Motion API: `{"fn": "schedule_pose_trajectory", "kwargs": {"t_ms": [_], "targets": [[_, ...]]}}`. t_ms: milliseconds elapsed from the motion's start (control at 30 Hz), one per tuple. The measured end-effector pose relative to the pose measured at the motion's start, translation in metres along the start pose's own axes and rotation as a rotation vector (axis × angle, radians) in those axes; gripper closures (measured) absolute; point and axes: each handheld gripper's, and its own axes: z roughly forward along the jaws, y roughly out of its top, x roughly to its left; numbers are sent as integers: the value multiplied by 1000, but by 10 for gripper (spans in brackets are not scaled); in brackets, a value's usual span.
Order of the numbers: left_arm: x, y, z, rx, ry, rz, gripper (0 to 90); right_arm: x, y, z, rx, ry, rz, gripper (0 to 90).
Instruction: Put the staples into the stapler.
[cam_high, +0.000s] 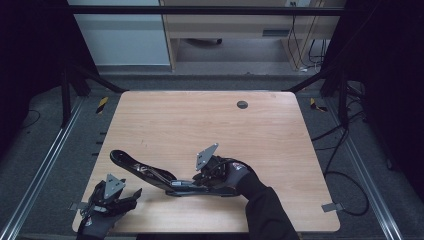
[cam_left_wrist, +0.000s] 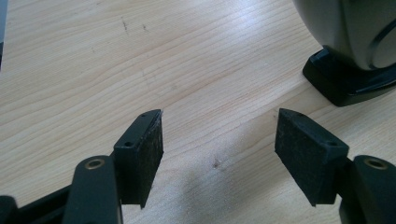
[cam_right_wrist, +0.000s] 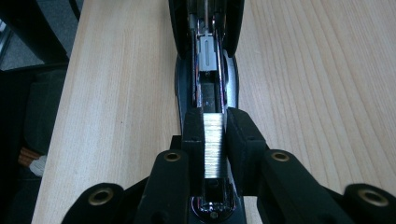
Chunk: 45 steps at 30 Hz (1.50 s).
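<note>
my right tongs (cam_right_wrist: 215, 140) pinched on a strip of staples (cam_right_wrist: 213, 144) — over the open stapler (cam_high: 150, 173) lying near the table's (cam_high: 200, 120) front edge, my left tongs (cam_left_wrist: 219, 149) wide open — empty, beside it

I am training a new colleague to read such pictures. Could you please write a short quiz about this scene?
1. What does the right tool hold between its jaws?
A) a pen
B) a strip of staples
C) a coin
2. True or false: the stapler lies closed on the table.
3. How do the jaws of the left tool stand, and what is between them?

Key
1. B
2. False. Its top arm is swung open, so the magazine is exposed.
3. They stand open, with nothing between them, only bare table beneath.
</note>
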Motion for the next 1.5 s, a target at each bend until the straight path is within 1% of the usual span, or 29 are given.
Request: {"fn": "schedule_pose_trajectory", "kwargs": {"t_ms": [200, 267, 400, 467, 533, 667, 700, 767, 867, 967, 1033, 1067, 1133, 1200, 1400, 1500], "targets": [[0, 0, 0, -1, 0, -2, 319, 0, 0, 0, -3, -5, 13, 768], [0, 0, 0, 0, 0, -1, 319, 1, 1, -1, -17, -18, 20, 724], [0, 0, 0, -2, 0, -3, 319, 1, 1, -6, -31, -28, 40, 716], [0, 0, 0, -4, -1, -4, 319, 1, 1, -8, -38, -40, 38, 721], [0, 0, -1, -3, -3, -4, 319, 2, 1, -11, -45, -57, 51, 724], [0, 1, -2, -10, -9, -11, 319, 5, 1, -16, -87, -92, 75, 737], [0, 1, -2, -15, -9, -13, 319, 7, 1, -18, -94, -104, 88, 738], [0, 1, -3, -26, -11, -20, 319, 8, 0, -22, -108, -136, 111, 734], [0, 2, -6, -44, -17, -24, 319, 11, -4, -29, -149, -186, 150, 729], [-1, 2, -7, -57, -25, -25, 320, 14, -10, -36, -164, -253, 189, 709], [-1, 3, -8, -66, -27, -24, 319, 16, -16, -41, -188, -307, 231, 703], [-2, 3, -9, -70, -30, -24, 319, 16, -19, -44, -200, -321, 249, 701], [-2, 3, -10, -79, -31, -28, 318, 17, -27, -49, -206, -368, 279, 696], [-2, 4, -11, -89, -36, -28, 317, 18, -35, -53, -226, -400, 314, 688], [-2, 4, -15, -112, -49, -31, 314, 20, -60, -66, -273, -513, 434, 661], [-2, 5, -17, -124, -50, -35, 312, 23, -73, -71, -273, -569, 476, 633]]}}
